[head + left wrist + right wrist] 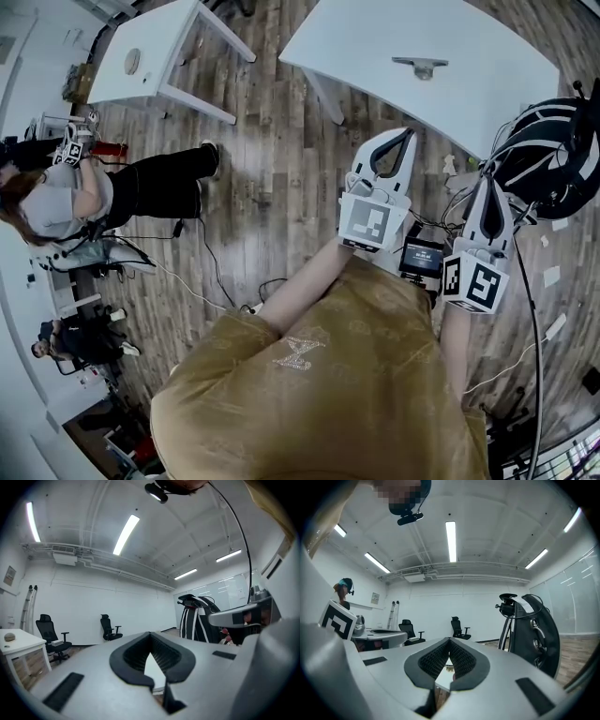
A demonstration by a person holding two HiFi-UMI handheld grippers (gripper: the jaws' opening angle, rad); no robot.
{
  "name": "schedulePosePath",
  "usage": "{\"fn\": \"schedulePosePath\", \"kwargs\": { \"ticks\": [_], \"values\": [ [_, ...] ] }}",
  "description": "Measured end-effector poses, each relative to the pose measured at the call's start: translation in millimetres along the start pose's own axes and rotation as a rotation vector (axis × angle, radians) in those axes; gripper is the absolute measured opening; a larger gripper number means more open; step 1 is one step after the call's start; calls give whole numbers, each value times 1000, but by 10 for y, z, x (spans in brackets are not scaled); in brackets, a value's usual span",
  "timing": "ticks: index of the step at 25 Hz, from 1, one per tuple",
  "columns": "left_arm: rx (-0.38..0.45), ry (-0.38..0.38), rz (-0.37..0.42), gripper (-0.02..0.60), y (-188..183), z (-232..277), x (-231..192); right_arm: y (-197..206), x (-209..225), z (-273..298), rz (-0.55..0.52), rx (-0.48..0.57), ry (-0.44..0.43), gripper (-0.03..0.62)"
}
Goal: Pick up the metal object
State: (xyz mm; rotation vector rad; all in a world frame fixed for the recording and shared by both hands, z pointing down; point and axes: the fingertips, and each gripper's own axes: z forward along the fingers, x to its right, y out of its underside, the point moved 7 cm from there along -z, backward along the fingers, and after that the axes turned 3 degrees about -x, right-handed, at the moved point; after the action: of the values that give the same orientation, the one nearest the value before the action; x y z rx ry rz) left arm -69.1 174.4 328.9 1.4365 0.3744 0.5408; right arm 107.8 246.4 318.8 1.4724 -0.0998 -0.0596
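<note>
The metal object (420, 66) is a small grey piece with a flat bar and a round foot. It lies on the white table (356, 42) at the top of the head view. My left gripper (410, 132) is held level in front of me, short of the table's near edge and well apart from the object. Its jaws meet at the tip (150, 635) with nothing between them. My right gripper (491, 180) hangs lower to the right, also shut and empty (450, 641). A sliver of the white table (440, 679) shows through its jaws.
A black and white golf bag (548, 155) stands close by my right gripper. A second white table (150, 56) is at the upper left, with a person (112, 192) standing beside it. Cables (211, 267) trail over the wooden floor. Office chairs (110, 627) stand by the far wall.
</note>
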Motion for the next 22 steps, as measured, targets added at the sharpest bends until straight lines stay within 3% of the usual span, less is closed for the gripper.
{"fn": "schedulePosePath", "kwargs": {
  "ticks": [9,22],
  "values": [
    [-7,18,-3,6,51,319,-246,-3,-51,365,-12,-4,2,8],
    [-36,106,-2,6,183,846,-594,57,-77,888,-11,-31,77,8]
  ]
}}
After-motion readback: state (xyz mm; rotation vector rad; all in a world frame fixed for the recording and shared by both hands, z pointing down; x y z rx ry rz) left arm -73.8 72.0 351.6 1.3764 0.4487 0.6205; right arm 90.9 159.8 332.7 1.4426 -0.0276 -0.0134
